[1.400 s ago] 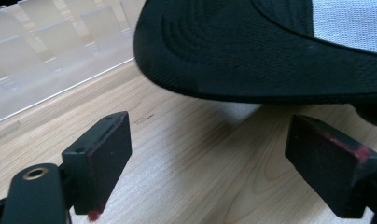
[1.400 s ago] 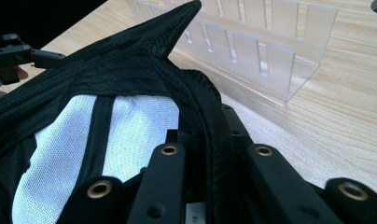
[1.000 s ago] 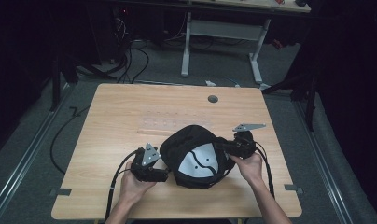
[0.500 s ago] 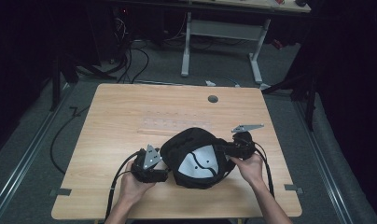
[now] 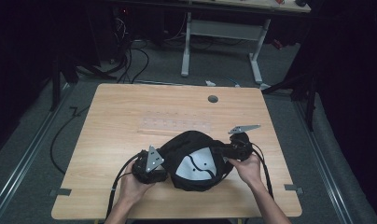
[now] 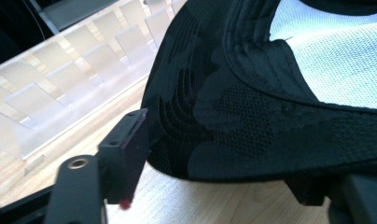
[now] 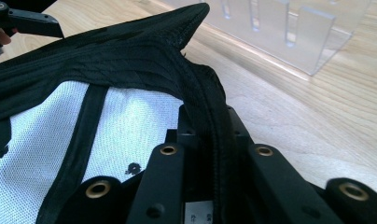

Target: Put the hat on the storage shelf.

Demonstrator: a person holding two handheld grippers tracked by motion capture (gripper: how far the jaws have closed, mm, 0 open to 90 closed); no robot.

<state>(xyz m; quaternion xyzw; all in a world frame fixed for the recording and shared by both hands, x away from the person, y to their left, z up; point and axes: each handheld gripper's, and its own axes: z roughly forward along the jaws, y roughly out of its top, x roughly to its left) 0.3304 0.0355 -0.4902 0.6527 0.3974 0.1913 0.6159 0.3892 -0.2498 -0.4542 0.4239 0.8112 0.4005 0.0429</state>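
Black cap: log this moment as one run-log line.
black cap upside down on table | right gripper shut on rim | left gripper closing around opposite rim, pads not pressing | clear rack behind

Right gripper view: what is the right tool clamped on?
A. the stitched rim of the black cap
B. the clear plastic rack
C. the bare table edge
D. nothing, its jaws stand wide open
A: the right tool has both jaws pressed against the black cap's stitched rim, beside its white mesh lining.
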